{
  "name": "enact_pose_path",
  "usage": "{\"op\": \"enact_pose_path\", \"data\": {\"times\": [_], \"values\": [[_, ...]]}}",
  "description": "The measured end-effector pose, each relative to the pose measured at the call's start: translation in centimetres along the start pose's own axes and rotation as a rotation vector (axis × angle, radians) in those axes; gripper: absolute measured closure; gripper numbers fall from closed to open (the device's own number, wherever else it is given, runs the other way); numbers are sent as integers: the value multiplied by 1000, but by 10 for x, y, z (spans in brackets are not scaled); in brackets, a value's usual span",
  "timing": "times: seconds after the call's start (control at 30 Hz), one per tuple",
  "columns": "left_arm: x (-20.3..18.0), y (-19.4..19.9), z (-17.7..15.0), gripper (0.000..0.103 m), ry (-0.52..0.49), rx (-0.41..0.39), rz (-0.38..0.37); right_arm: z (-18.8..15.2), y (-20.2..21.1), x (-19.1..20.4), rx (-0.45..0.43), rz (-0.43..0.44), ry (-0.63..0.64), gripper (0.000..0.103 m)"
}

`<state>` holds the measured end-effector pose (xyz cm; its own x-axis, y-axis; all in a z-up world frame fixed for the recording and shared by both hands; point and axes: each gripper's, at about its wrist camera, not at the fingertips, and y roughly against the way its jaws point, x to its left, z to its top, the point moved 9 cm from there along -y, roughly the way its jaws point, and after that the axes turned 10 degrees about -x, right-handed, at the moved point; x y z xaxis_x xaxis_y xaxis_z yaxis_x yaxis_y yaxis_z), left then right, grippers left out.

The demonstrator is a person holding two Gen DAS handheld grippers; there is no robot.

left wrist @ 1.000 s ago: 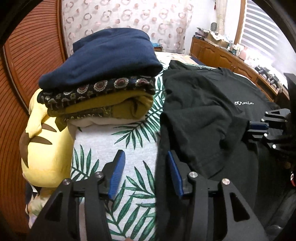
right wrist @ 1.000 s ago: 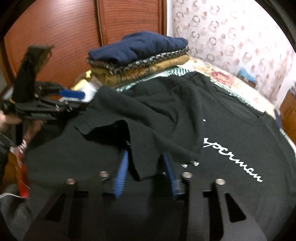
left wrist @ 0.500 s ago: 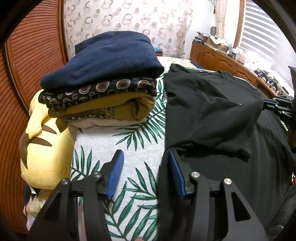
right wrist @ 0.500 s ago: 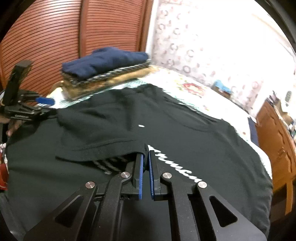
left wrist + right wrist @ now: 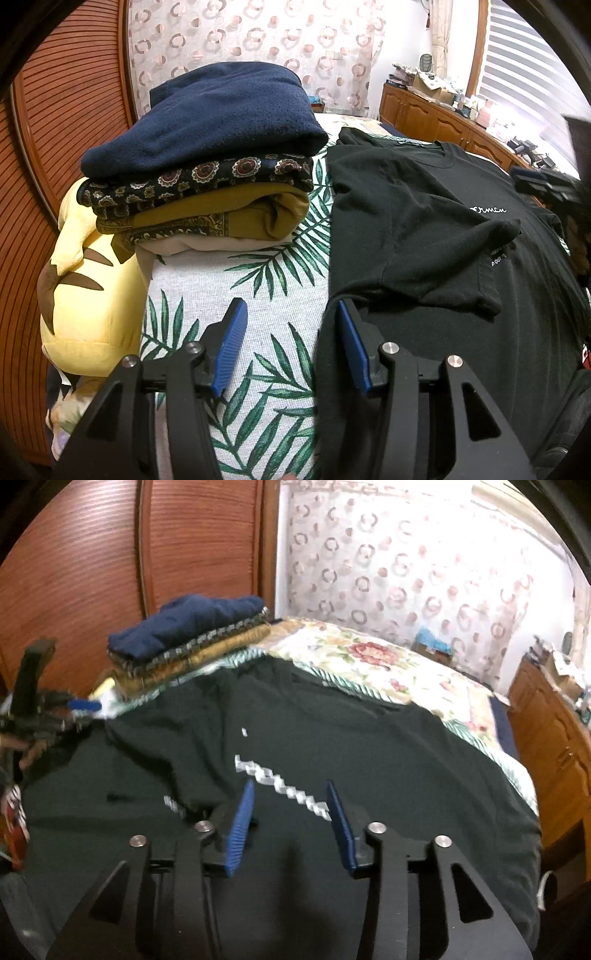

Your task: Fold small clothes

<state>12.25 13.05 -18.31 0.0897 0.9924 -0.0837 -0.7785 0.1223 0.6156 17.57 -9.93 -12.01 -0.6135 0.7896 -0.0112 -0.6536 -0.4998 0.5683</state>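
Note:
A black T-shirt (image 5: 406, 206) with white lettering (image 5: 280, 786) lies spread on the bed. Its left sleeve (image 5: 443, 266) is folded in over the chest. My left gripper (image 5: 290, 310) is open above the leaf-print sheet (image 5: 266, 280), its right finger at the shirt's left edge and nothing between its pads. It shows again as the left gripper (image 5: 74, 707) at the far left of the right wrist view. My right gripper (image 5: 290, 786) hovers over the lettering with its jaws opening and no cloth between them. At the left wrist view's right edge the right gripper (image 5: 535, 181) is dim.
A stack of folded clothes (image 5: 221, 147) topped by a navy piece sits at the shirt's left, seen also as the stack (image 5: 192, 627). A yellow plush (image 5: 85, 280) lies by the wooden wardrobe (image 5: 92, 554). A wooden dresser (image 5: 546, 723) stands past the bed's right side.
The right gripper shut on the sleeve's edge, carried it across the chest, then let go and rose. The sleeve now lies folded in. The left gripper stayed put.

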Motion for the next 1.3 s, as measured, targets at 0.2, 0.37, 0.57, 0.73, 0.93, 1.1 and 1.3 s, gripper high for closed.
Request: {"op": "enact_pose_path", "data": {"times": [0.2,0.37,0.57,0.73,0.93,1.1,1.3], "values": [[0,0,0,53,3,0,-2,30,-69,13,61,91,-53,53],[0,0,0,53,5,-1,-3,33,-117,26,146,154,-88,53],[0,0,0,53,7,-2,-5,24,-146,32,234,203,-115,78],[0,0,0,53,6,-2,-4,39,-137,32,175,171,-60,102],[0,0,0,53,6,-2,-4,67,-116,-1,56,-39,-96,99],[1,0,0,53,7,-2,-6,52,-87,7,67,-17,-60,88],[0,0,-1,53,6,-4,-6,31,-100,21,144,52,-73,48]]}}
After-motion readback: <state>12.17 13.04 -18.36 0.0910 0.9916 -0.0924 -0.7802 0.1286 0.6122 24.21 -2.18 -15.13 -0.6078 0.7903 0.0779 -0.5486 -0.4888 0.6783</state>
